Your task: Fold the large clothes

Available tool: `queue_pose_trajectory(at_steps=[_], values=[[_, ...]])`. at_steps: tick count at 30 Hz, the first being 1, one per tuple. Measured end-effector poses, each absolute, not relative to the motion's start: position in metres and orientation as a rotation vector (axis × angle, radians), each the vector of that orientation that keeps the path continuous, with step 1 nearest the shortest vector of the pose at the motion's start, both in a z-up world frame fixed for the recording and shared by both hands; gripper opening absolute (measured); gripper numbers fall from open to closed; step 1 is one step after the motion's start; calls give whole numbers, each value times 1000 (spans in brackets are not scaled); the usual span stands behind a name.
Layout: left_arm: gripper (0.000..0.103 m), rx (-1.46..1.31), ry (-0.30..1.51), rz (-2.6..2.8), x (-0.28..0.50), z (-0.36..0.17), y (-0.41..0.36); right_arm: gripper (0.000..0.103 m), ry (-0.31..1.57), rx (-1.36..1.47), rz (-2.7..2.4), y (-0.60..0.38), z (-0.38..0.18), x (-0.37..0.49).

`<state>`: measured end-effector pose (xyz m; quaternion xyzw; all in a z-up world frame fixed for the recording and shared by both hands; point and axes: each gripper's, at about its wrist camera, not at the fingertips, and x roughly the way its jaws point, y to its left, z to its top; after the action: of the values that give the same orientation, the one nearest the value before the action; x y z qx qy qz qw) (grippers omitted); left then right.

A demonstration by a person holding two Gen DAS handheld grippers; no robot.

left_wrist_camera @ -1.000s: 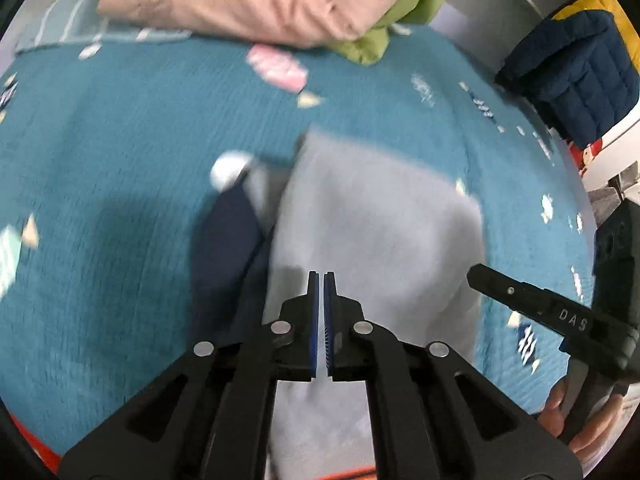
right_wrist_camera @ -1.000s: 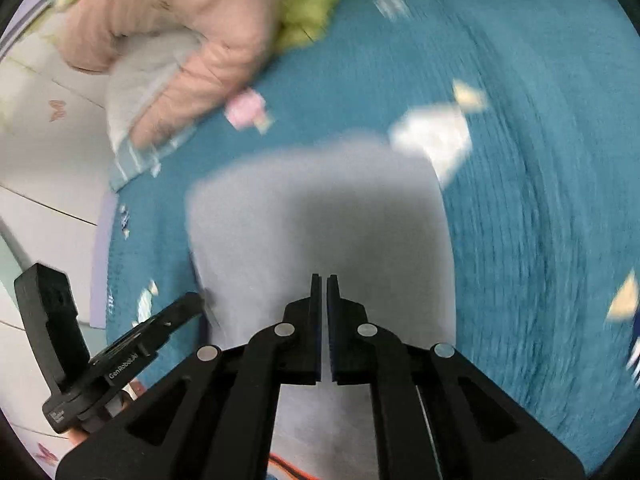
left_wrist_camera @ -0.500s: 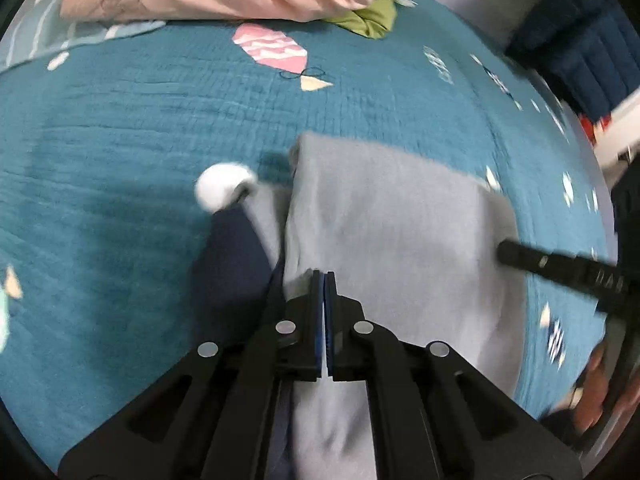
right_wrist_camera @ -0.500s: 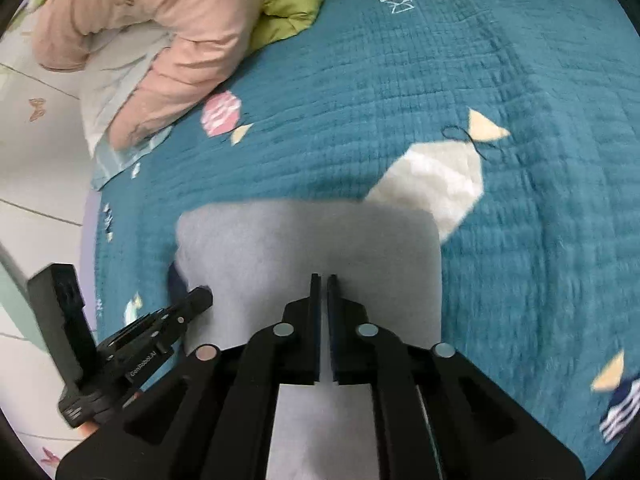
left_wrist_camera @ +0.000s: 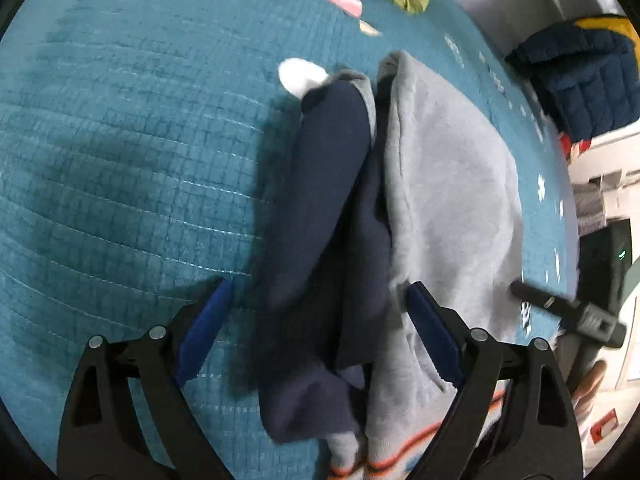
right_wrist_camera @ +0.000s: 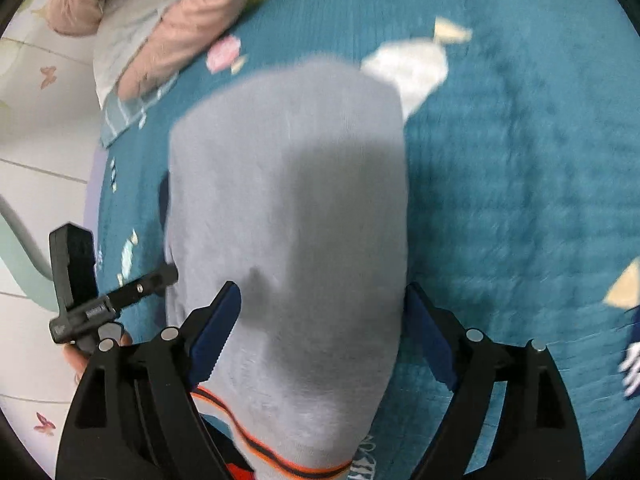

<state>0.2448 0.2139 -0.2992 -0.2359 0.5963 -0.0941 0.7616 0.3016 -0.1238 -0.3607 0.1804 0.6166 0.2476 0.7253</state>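
Both the left gripper (left_wrist_camera: 316,330) and right gripper (right_wrist_camera: 320,330) gape wide, empty, over the folded grey sweatshirt (right_wrist_camera: 296,216); tuck its navy sleeve (left_wrist_camera: 320,208) inward before pinching again

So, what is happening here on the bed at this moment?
A person with a claw in each hand is folding a grey garment on a teal quilt. The garment lies folded into a long shape, with a navy part showing along one side. Both the left claw and the right claw are open above its near end and grip nothing. A pink jacket lies at the far edge.
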Motion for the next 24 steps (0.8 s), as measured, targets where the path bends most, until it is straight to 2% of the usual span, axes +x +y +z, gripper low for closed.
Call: queue_pose_trajectory(at_steps=[3, 6, 8, 12, 13, 14, 15, 16, 17, 19, 22, 24], values=[[88, -480, 1275, -214, 238, -297, 204, 97, 1289, 477, 585, -123, -370, 295], [85, -528, 1269, -247, 229, -296, 196, 96, 1261, 488, 573, -121, -366, 292], [66, -559, 1271, -281, 224, -299, 185, 94, 1238, 490, 599, -117, -363, 289], [60, -643, 1267, -282, 221, -305, 182, 93, 1226, 519, 606, -113, -363, 281], [55, -671, 1269, -278, 221, -306, 184, 93, 1225, 543, 609, -114, -365, 281], [45, -695, 1271, -281, 221, -306, 186, 90, 1219, 552, 602, -116, -365, 281], [34, -708, 1268, -287, 220, -305, 186, 74, 1211, 536, 564, -120, -366, 279], [30, -755, 1257, -313, 218, -307, 186, 55, 1207, 494, 510, -123, -364, 277], [29, -760, 1239, -306, 215, -308, 187, 51, 1184, 483, 496, -125, -361, 272], [28, -716, 1209, -292, 212, -305, 183, 35, 1142, 510, 507, -128, -353, 266], [26, -683, 1198, -281, 211, -292, 182, 27, 1116, 497, 525, -127, -342, 265], [25, -644, 1163, -289, 210, -279, 177, 25, 1098, 484, 521, -126, -334, 262]])
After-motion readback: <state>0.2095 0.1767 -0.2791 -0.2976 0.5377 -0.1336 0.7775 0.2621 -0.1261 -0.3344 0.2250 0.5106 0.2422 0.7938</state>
